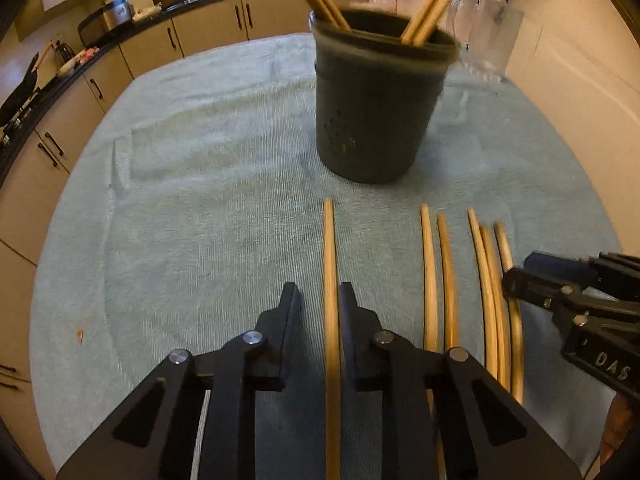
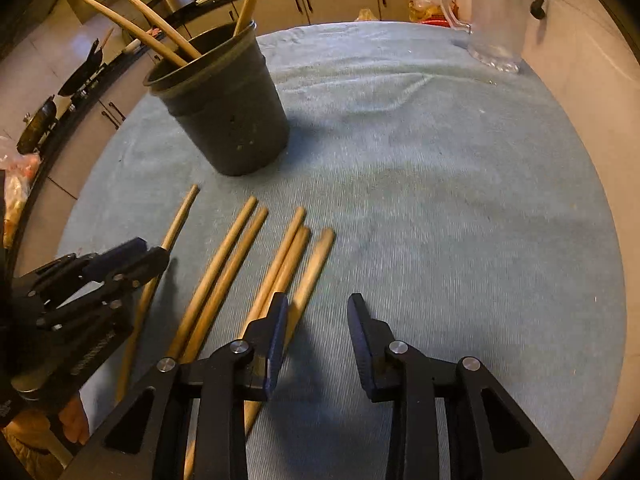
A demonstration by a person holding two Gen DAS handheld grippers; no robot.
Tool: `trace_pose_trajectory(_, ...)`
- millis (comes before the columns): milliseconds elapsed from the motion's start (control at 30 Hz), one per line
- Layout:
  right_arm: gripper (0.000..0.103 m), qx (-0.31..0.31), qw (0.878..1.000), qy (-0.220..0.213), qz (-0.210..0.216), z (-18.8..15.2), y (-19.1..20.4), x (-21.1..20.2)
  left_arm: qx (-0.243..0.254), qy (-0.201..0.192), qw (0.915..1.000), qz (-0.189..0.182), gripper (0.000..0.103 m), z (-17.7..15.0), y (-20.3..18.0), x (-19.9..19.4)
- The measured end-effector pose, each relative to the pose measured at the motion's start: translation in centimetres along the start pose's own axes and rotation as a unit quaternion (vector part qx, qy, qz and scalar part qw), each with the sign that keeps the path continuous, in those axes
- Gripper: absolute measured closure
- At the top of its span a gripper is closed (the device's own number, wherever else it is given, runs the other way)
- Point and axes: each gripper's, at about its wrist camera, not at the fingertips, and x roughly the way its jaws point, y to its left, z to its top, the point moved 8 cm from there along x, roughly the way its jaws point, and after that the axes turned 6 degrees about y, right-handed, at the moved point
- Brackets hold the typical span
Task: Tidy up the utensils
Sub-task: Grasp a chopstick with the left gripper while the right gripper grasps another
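Six wooden chopsticks are lying loose on the big blue towel that is covering the table; it is looking soft and bumpy with tiny ridges. Next biggest is the dark round holder cup, standing up on the towel just past the sticks, smooth and wider at the top, with at least three chopsticks already leaning inside; a clear glass mug is standing well apart at the far edge. I think the job is partly done, and the step now is picking up the far-left chopstick. The left gripper is sitting around that stick, one finger on each side with small gaps, so it is nearly closed but not squeezing yet; next it needs to pinch, lift and tip the stick into the cup. The right gripper is hanging wide apart and empty beside the other sticks; they are thin, round, long and pale brown.
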Motion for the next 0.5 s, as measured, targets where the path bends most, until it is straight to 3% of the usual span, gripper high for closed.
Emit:
trace_pose_trajectory(133,0.086,-0.008,1.000,0.004,-0.013,0.5,-0.3,0.2,-0.003,0.008,0.9999,-0.009,0.086,1.1,0.4,0.0)
trace_pose_trajectory(300,0.088,0.003,1.000,0.012,-0.008,2.0,-1.1,0.7,0.000,0.011,0.9999,0.001,0.086,2.3,0.3,0.1)
trace_pose_trajectory(367,0.089,0.000,1.000,0.013,-0.011,2.1,-1.1,0.8,-0.003,0.010,0.9999,0.001,0.091,2.4,0.2,-0.1)
trace_pose_trajectory(400,0.090,-0.005,1.000,0.015,-0.014,2.1,-1.0,0.9,-0.007,0.009,0.9999,-0.003,0.097,2.1,0.2,-0.2)
trace_pose_trajectory(500,0.094,-0.024,0.999,0.024,-0.023,1.5,-1.1,0.6,-0.033,0.023,0.9987,-0.032,0.097,0.5,0.4,-0.9)
